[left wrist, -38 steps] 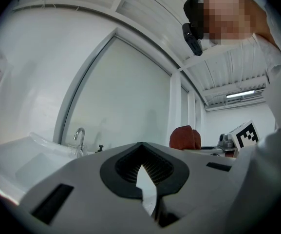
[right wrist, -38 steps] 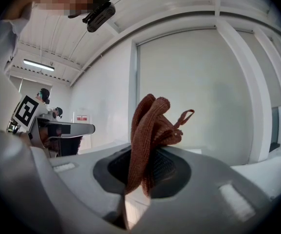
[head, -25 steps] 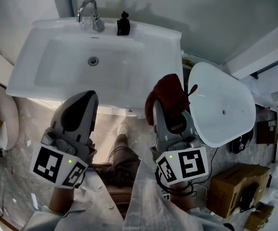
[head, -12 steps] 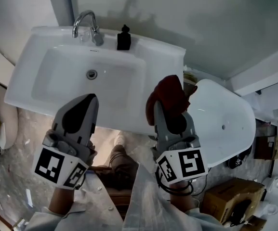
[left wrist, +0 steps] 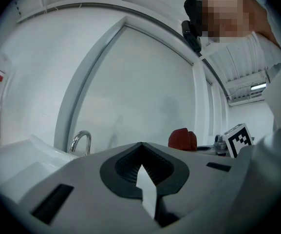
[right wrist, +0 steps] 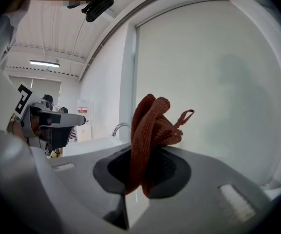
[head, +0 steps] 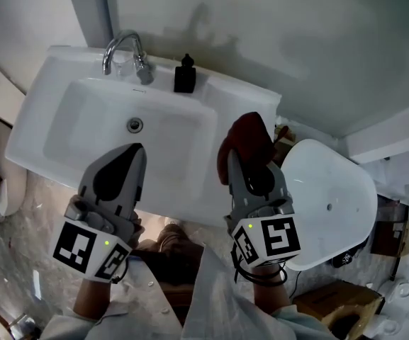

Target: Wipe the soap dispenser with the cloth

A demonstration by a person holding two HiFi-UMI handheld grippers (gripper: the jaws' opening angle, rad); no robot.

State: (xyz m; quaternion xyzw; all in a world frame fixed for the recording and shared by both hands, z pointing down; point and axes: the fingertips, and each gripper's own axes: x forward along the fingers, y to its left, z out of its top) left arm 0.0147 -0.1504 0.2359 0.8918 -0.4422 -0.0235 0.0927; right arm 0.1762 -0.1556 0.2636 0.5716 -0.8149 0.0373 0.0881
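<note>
A black soap dispenser (head: 184, 75) stands on the back ledge of the white sink (head: 62, 112), just right of the chrome tap (head: 125, 54). My right gripper (head: 245, 154) is shut on a bunched rust-red cloth (head: 247, 139), held over the sink's right front corner, well short of the dispenser. In the right gripper view the cloth (right wrist: 150, 135) sticks up from between the closed jaws. My left gripper (head: 121, 163) hovers at the sink's front edge, shut with nothing in it. The left gripper view shows the tap (left wrist: 81, 141) and the red cloth (left wrist: 182, 139) to the right.
A white toilet with its lid (head: 328, 200) down stands right of the sink. The drain (head: 135, 125) lies in the basin's middle. Cardboard boxes (head: 332, 310) sit on the floor at lower right. A grey wall runs behind the sink. My legs and shoes (head: 169, 241) are below.
The view has shifted so that sink and dispenser sit lower and closer. Both grippers have come forward over the sink's front edge; the cloth stays clamped in the right one.
</note>
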